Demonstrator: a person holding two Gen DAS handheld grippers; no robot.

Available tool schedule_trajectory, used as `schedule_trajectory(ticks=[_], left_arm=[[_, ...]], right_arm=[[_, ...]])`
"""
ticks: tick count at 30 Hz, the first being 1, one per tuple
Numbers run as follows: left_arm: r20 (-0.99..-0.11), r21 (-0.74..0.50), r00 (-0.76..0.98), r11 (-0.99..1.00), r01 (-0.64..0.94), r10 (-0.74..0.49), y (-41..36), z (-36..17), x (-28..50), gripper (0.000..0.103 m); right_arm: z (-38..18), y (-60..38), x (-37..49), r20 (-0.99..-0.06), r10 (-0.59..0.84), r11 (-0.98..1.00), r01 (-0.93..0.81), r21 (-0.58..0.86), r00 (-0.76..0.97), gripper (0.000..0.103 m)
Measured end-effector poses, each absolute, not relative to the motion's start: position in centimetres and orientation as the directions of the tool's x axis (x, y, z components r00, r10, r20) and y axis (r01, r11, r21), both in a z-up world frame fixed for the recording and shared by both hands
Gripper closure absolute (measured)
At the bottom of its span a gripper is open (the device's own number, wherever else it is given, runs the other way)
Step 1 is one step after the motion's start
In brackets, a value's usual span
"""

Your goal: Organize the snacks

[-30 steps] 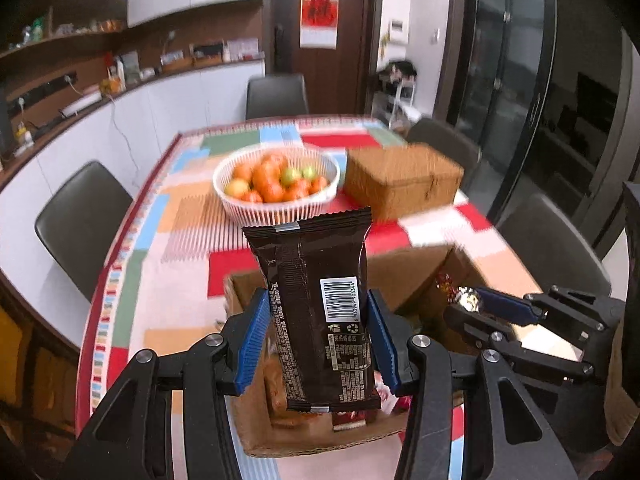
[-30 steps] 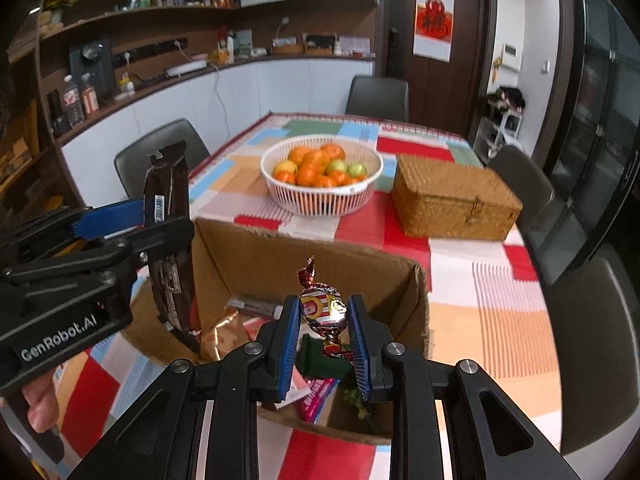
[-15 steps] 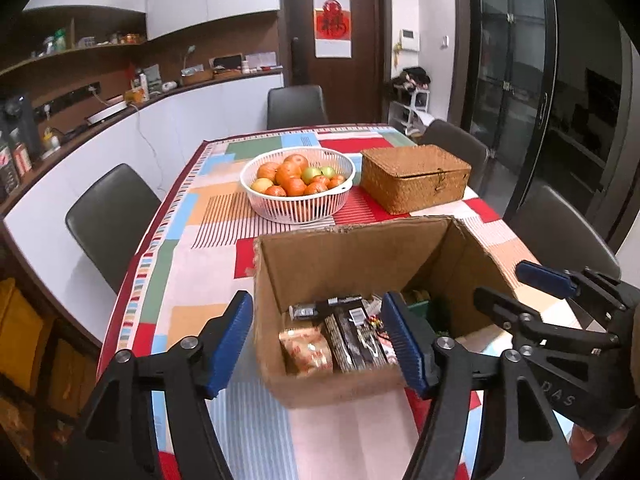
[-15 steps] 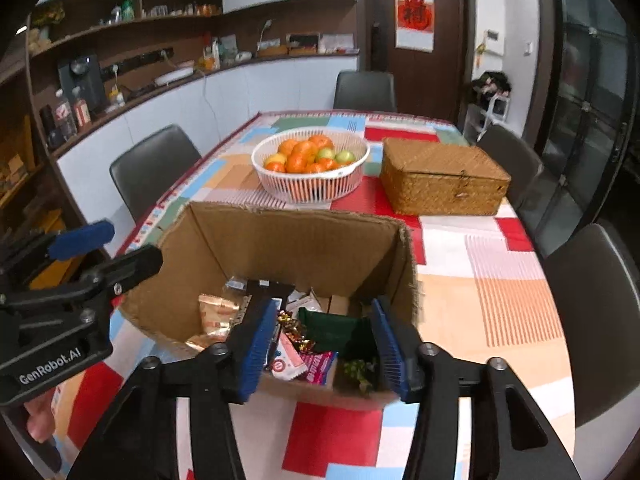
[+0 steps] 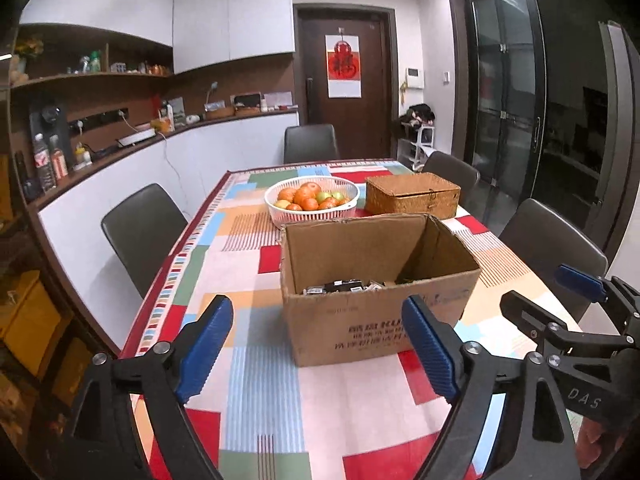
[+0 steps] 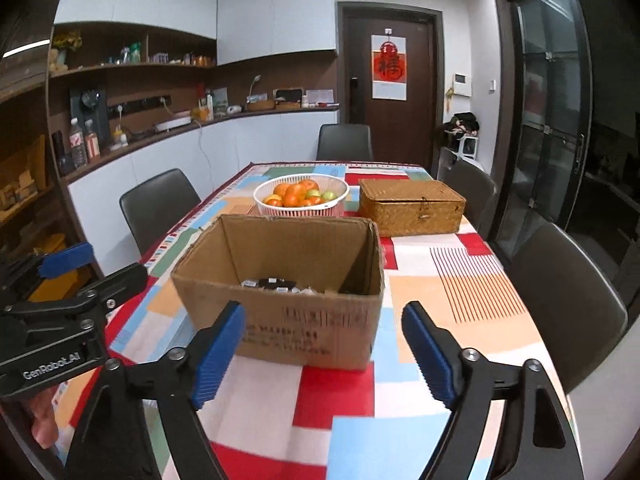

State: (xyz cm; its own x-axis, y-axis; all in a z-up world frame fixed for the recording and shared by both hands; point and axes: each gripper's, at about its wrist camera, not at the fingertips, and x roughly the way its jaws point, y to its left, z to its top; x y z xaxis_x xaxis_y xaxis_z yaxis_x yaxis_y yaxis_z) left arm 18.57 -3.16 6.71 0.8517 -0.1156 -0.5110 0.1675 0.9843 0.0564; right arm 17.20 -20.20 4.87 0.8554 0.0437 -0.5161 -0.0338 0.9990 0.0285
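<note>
An open cardboard box [image 5: 372,320] stands on the patterned tablecloth, also in the right wrist view [image 6: 304,328]. Wrapped snacks [image 5: 340,286] lie at its bottom, only their tops showing over the near wall; they also show in the right wrist view [image 6: 276,283]. My left gripper [image 5: 318,344] is open and empty, held back from the box's near side. My right gripper [image 6: 322,346] is open and empty, also short of the box. Each gripper shows at the edge of the other's view: the right one [image 5: 576,292], the left one [image 6: 80,268].
A white basket of oranges and green fruit [image 5: 312,200] and a closed wicker box [image 5: 412,194] stand behind the cardboard box. Dark chairs [image 5: 140,232] surround the table [image 5: 256,384]. A counter and shelves run along the left wall.
The left gripper let go of the dark snack bar and the right let go of the wrapped candy, both now in the box. Both grippers opened wide and pulled back and up from the box.
</note>
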Motion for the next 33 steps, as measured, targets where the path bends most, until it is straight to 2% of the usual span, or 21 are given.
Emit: schedule_trajectory(ticks=[7,15,24,33], left_arm=[[-0.469,0.065,0.878,0.988,0.138,-0.092,-2.6,6.8,15.1,0.009],[-0.421,0.049,0.905,0.994,0.098,-0.068,-1.6,7.0,11.6,0.002],[-0.413,0.045,0.908,0.993,0.105,-0.077,-0.8,7.3,9.6,0.000],[-0.383,0.043,0.921,0.994,0.102,-0.078,-0.8,7.4,8.4,0.000]], right_arm=[[4.5,-20.7,13.6,-0.478,-0.013,1.000,0.023,0.015,0.878,0.011],[5.3,-20.1,10.1,-0.417,-0.043,0.999,0.038,-0.019,0.908,0.007],[5.9,-19.6,7.8,-0.377,-0.042,0.999,0.030,-0.039,0.925,0.003],[5.7,-19.8,7.1,-0.378,-0.031,0.999,0.025,-0.021,0.925,0.003]])
